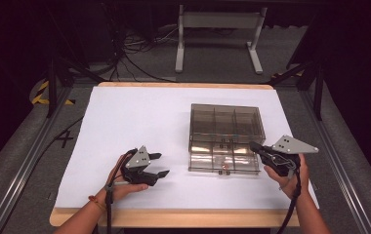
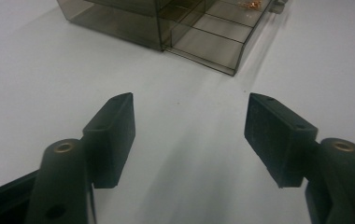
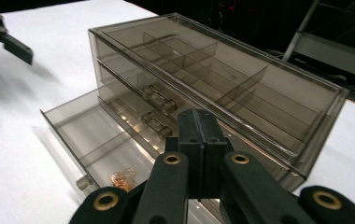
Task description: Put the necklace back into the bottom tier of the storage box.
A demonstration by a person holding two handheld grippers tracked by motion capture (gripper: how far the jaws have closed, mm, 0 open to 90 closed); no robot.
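A smoky clear drawer box (image 1: 226, 122) stands right of the table's middle. Its bottom drawer (image 1: 208, 163) is pulled out toward me, with small coppery bits (image 1: 225, 171) near its front. My right gripper (image 1: 254, 146) is shut with nothing visible between the jaws, at the drawer's right end close to the box front. In the right gripper view the shut gripper (image 3: 198, 119) points at the box (image 3: 269, 100), above the drawer (image 3: 82, 128) and the coppery bits (image 3: 124, 178). My left gripper (image 1: 160, 165) rests open on the white table, left of the drawer. Between the spread jaws of the left gripper (image 2: 189, 128) is bare table.
White paper (image 1: 125, 126) covers the wooden table, with free room on the left half. Beyond the far edge stand a white table frame (image 1: 217, 34) and loose cables (image 1: 125, 53) on the floor. Metal rails run along both sides.
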